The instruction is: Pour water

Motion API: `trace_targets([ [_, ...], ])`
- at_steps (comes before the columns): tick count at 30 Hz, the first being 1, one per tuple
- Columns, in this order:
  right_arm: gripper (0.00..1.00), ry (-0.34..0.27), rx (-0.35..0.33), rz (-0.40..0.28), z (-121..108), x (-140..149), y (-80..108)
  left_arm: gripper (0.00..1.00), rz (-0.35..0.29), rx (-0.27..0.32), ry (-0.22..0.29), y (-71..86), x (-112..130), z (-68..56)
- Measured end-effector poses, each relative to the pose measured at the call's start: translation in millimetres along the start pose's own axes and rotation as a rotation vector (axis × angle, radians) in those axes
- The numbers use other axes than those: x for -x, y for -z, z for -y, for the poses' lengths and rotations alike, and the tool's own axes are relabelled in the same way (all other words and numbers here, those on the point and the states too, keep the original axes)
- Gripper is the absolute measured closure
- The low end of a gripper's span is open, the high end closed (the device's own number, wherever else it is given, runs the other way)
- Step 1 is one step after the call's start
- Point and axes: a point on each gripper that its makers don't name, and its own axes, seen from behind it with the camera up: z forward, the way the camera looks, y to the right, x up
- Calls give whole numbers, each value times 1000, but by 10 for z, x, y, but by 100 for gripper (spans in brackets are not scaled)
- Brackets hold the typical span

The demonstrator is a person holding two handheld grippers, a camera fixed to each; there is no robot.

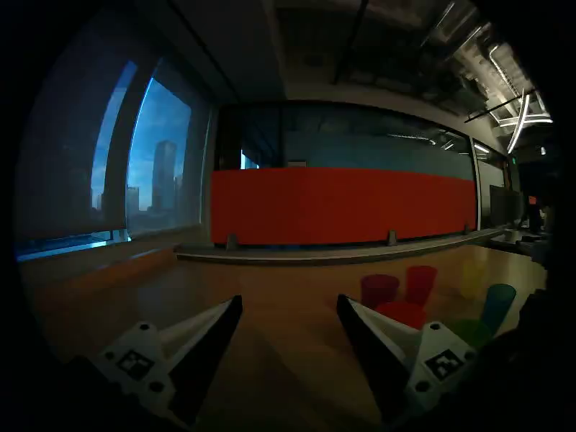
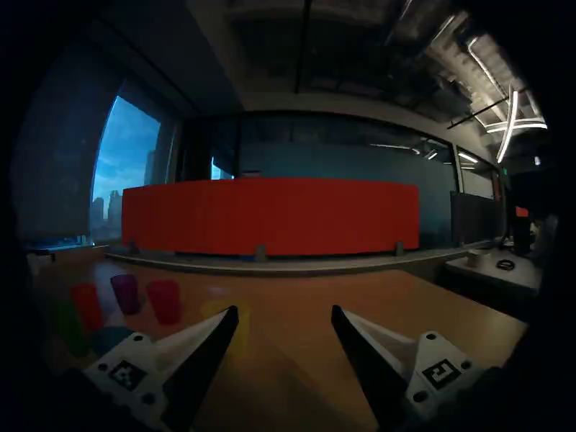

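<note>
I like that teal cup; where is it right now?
In the left gripper view, the teal cup stands on the table, far right, beside the green cup.

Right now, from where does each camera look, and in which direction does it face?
Left gripper view: rides the left gripper, low over the brown wooden table, facing the long orange partition panel; its own open fingers show below, coloured plastic cups to their right.
Right gripper view: rides the right gripper, also low over the table, facing the panel; open fingers below, the cups to their left.
Shared: table, panel, cups, city window.
</note>
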Motion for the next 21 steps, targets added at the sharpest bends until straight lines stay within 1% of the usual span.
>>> trace_targets([
  [21,0,-1,0,1,6,-4,-7,2,0,0,0,-1,3,2],
])
